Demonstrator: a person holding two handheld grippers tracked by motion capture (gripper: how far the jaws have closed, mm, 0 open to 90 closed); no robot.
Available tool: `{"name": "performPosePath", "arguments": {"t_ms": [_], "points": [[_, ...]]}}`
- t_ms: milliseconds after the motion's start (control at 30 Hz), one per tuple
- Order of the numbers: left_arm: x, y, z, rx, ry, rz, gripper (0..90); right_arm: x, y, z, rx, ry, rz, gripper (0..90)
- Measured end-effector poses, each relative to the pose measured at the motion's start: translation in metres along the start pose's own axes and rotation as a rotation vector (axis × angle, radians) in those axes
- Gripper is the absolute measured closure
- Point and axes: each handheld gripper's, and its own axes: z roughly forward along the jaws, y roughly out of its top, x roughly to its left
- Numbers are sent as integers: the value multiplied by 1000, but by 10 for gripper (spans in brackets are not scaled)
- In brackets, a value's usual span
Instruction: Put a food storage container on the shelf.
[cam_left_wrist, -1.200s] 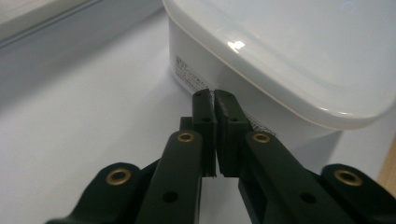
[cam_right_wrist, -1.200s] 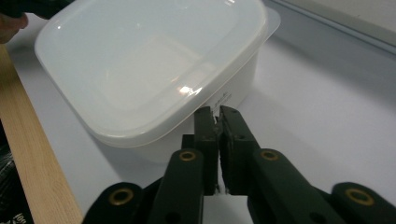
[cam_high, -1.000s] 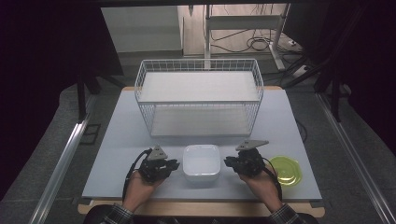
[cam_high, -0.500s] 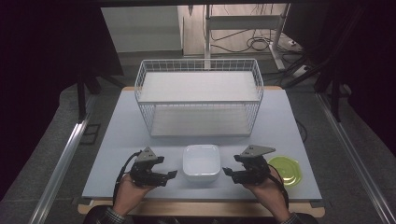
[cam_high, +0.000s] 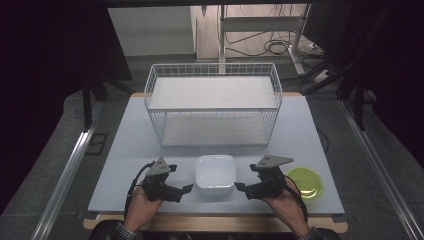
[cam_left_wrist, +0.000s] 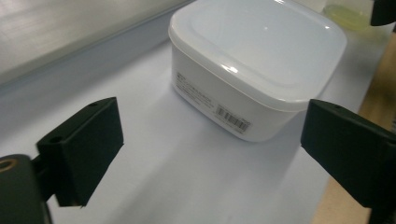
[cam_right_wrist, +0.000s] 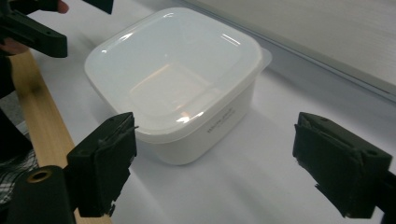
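Item: white lidded container, counter front centre, flanked by my left gripper and right gripper, jaws just spread and empty; I'd close evenly on opposite walls, lid seemingly seated.

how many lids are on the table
2. One white lid sits on the white box at the table's near edge, between the two claws. One yellow-green lid lies flat on the table right of the right claw.
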Motion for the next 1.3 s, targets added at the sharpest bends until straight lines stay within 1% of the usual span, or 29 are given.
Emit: {"name": "performPosePath", "arguments": {"t_ms": [67,133,200,233,267,333,367,433,467,500,567,600,667,700,733,767,800,833,867,933,967,1067,1100,1133,1167,1200,1233,1300], "points": [[-1,1,0,-5,3,-1,43,0,0,2,2,9,-11,115],[-1,3,1,12,0,-15,46,0,1,3,5,18,-17,112],[-3,5,3,27,1,-16,48,0,2,5,3,23,-21,111],[-3,5,3,27,1,-16,51,0,2,5,5,23,-22,111],[-3,6,3,37,-7,-19,51,0,2,5,5,23,-22,111],[-6,9,5,50,-5,-11,46,1,3,7,18,43,-10,88],[-6,9,5,50,-5,-11,44,1,3,7,18,43,-10,88],[-7,11,6,53,-10,-8,43,1,5,8,27,60,-1,70],[-7,13,7,52,-22,-10,44,1,6,8,19,64,0,69],[-7,15,7,49,-50,-20,44,1,9,7,11,60,12,69],[-6,17,9,55,-68,-26,45,0,11,7,8,66,18,75],[-6,19,11,61,-70,-32,47,0,13,7,13,61,22,78],[-5,20,12,68,-69,-33,66,-1,15,9,30,69,38,102],[-4,22,15,83,-73,-45,77,-2,15,10,41,83,51,108],[-3,24,16,87,-80,-43,84,-4,15,11,48,101,65,127],[-3,24,16,87,-80,-43,90,-4,15,11,48,101,65,127],[-3,25,16,83,-85,-54,90,-5,16,12,53,112,79,151],[-1,27,17,81,-106,-66,100,-7,16,14,62,122,91,177],[-1,27,17,81,-106,-66,104,-7,16,14,62,122,91,177],[2,30,22,82,-126,-81,108,-9,18,16,66,129,110,224],[2,30,22,82,-126,-81,112,-9,18,16,66,129,110,224],[6,31,30,92,-144,-103,126,-13,19,21,68,148,151,259],[7,31,32,95,-144,-107,139,-17,19,25,81,162,180,277],[8,31,34,101,-146,-115,139,-17,19,25,81,162,180,277],[10,32,38,101,-164,-133,151,-20,19,30,94,167,200,293],[10,32,38,101,-164,-133,171,-20,19,30,94,167,200,293],[11,33,39,101,-182,-145,171,-22,19,32,103,171,207,301],[11,34,40,102,-209,-153,226,-23,20,37,117,182,208,329]]}}
